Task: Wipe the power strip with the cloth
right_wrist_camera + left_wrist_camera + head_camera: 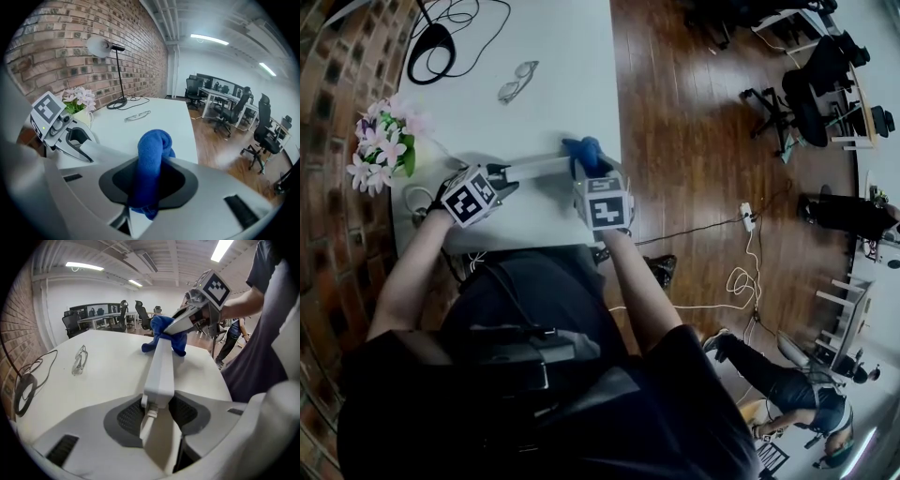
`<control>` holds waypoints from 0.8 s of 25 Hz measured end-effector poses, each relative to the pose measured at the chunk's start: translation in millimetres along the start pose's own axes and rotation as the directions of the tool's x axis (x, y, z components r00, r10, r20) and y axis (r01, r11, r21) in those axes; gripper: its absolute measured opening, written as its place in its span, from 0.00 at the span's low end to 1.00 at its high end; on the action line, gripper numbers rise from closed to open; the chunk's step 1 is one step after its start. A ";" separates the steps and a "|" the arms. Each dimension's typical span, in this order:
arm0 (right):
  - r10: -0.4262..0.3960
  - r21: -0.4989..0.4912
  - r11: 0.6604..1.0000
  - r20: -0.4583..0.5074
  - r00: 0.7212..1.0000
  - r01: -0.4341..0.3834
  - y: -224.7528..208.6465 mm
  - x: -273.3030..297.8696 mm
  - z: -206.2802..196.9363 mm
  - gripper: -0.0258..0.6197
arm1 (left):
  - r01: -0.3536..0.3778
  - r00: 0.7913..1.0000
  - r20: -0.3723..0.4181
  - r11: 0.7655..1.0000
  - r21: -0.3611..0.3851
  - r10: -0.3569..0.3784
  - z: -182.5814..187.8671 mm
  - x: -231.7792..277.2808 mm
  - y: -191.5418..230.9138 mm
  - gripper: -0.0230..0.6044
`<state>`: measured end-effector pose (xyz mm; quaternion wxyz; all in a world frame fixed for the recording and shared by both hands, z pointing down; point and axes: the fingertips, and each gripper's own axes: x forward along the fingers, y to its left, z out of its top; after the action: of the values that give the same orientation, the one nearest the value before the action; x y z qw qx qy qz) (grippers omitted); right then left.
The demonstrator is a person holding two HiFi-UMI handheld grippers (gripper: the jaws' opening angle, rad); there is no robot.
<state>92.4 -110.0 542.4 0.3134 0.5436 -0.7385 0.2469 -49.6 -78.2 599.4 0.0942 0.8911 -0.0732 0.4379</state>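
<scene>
Both jaws clamped: left gripper [159, 414] on the power strip [160, 367], right gripper [149, 183] on the cloth [151, 154] (blue, bunched).

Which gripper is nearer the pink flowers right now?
Left. The left gripper, shut on one end of the power strip, is beside the flowers; the right gripper, holding the blue cloth at the other end, is farther away.

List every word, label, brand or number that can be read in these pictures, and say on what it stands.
No text can be read.
The left gripper and the right gripper bear only black-and-white square patterns, no letters.
The power strip and the cloth show no print.
</scene>
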 end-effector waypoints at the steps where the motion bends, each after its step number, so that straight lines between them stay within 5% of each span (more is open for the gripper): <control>1: 0.017 0.001 1.000 -0.001 1.000 -0.017 4.9 0.5 1.0 0.17 | 0.001 1.000 -0.004 1.000 0.000 -0.001 -0.2 0.0 -0.1 0.32; 20: 0.154 -0.139 0.978 -0.028 0.988 -0.156 81.4 18.2 13.5 0.17 | -0.003 1.000 -0.006 1.000 -0.003 0.003 -0.1 1.4 0.4 0.32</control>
<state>8.0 -107.9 544.5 0.3370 0.4588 -0.7915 0.2223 -49.0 -78.7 600.6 0.0949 0.8895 -0.0749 0.4406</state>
